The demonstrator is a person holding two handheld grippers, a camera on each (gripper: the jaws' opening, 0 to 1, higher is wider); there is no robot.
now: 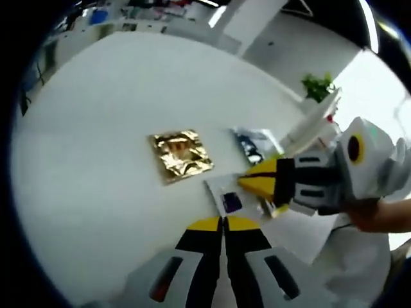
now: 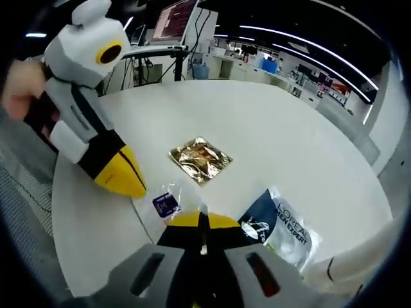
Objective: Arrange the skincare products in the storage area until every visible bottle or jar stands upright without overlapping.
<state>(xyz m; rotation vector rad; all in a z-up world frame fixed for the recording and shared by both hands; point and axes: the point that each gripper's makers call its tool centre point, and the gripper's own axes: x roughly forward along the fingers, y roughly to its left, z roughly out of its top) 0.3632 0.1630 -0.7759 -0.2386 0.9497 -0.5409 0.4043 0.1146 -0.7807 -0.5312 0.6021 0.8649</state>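
Three flat skincare sachets lie on the white round table (image 1: 96, 128): a gold foil sachet (image 1: 181, 154) (image 2: 200, 158), a blue-and-white L'Oreal sachet (image 1: 253, 144) (image 2: 282, 224) and a clear sachet with a purple label (image 1: 231, 202) (image 2: 167, 204). My left gripper (image 1: 223, 222) (image 2: 133, 186) is shut, with its yellow tip at the clear sachet's corner. My right gripper (image 2: 202, 221) (image 1: 247, 183) is shut over the opposite edge of that sachet. A thin pale sliver shows between its jaws.
A white container rim (image 1: 314, 119) (image 2: 347, 269) stands just past the L'Oreal sachet. Beyond it is a green plant (image 1: 318, 85). A person's hand (image 1: 372, 215) holds the right gripper. Desks with a monitor (image 2: 173, 19) stand past the table's far edge.
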